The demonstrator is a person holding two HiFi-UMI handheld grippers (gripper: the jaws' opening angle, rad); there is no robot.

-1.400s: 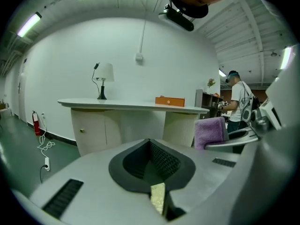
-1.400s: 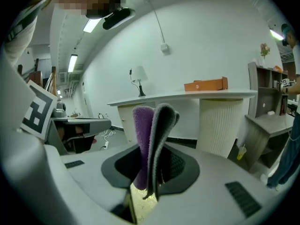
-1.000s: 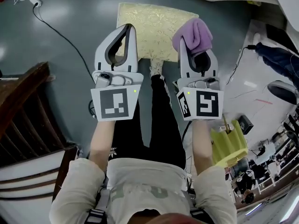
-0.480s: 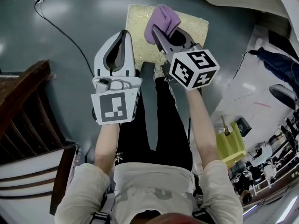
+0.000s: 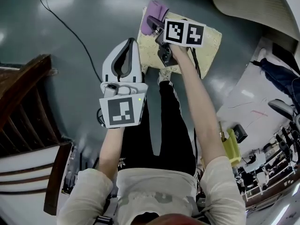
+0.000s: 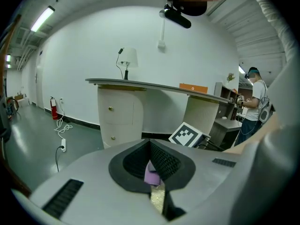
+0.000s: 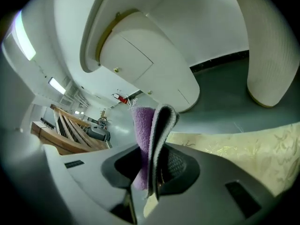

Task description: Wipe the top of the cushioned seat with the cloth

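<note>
- Right gripper (image 5: pixel 156 24): jaws pinching folded purple cloth (image 5: pixel 155 10); cloth sticks out past tips.
- Cloth over 10 o'clock corner of cushioned seat (image 5: pixel 209 35); contact with seat top unclear.
- Seat: pale yellow, patterned, on grey floor (image 5: pixel 70 93), at 12 o'clock from person.
- Left gripper (image 5: pixel 131 43): jaws pressed together at tips, nothing between; over floor at seat's 8 o'clock, just beside its edge.
- Black cable (image 5: pixel 70 32) on floor, 10 o'clock of left gripper.

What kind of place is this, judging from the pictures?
Probably a large indoor hall, part lobby and part workshop: a curved white counter with a lamp on it, a polished grey floor, and a wooden staircase.
</note>
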